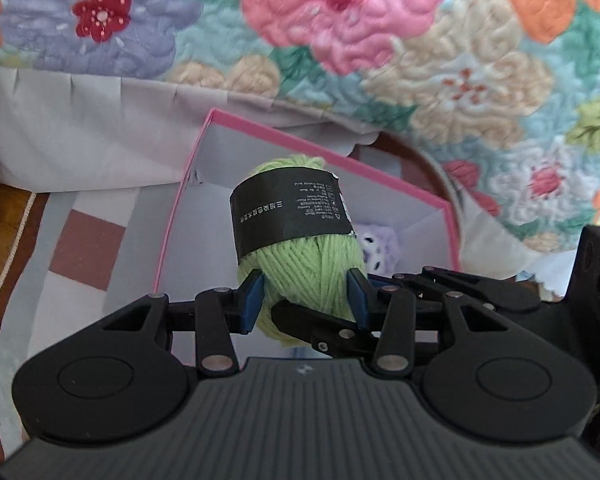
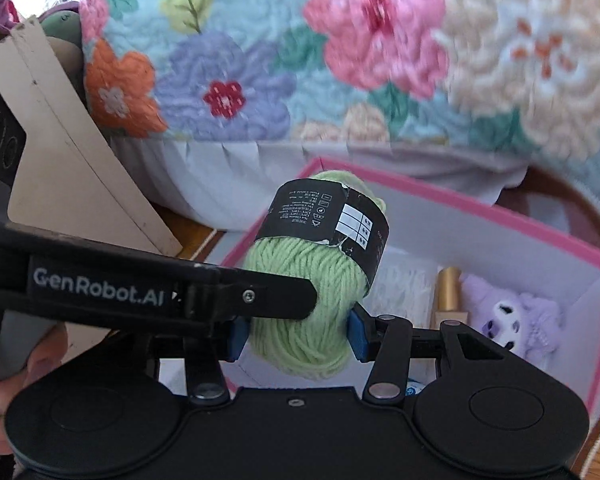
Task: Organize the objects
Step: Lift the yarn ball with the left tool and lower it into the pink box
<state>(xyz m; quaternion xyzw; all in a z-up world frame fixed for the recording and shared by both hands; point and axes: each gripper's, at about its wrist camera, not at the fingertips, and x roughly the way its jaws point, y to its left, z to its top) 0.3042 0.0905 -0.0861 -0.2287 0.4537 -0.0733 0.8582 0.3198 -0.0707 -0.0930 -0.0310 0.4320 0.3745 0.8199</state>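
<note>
Between both my tongs, left (image 1: 304, 294) and right (image 2: 296, 336), sits a pale green yarn ball (image 1: 300, 276), clamped at its near end by blue pads (image 1: 252, 296). Its black paper band (image 1: 288, 210) carries small white print. Beyond, it hangs over the pink-rimmed box (image 1: 180, 208); farther, a floral quilt (image 1: 340, 20).
</note>
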